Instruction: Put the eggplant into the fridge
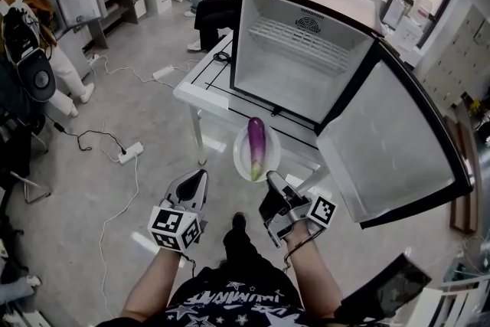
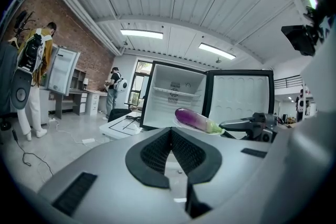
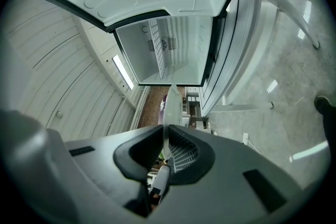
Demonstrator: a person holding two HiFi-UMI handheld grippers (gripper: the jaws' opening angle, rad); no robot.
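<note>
On the white table (image 1: 200, 88) the fridge (image 1: 295, 50) stands open, yet the eggplant (image 1: 256, 148) lies outside on a plate (image 1: 238, 155) that the right gripper (image 1: 272, 181) pinches by the rim, while the left gripper (image 1: 200, 175) has its jaws pressed together on nothing, so the loading is all left to do.
</note>
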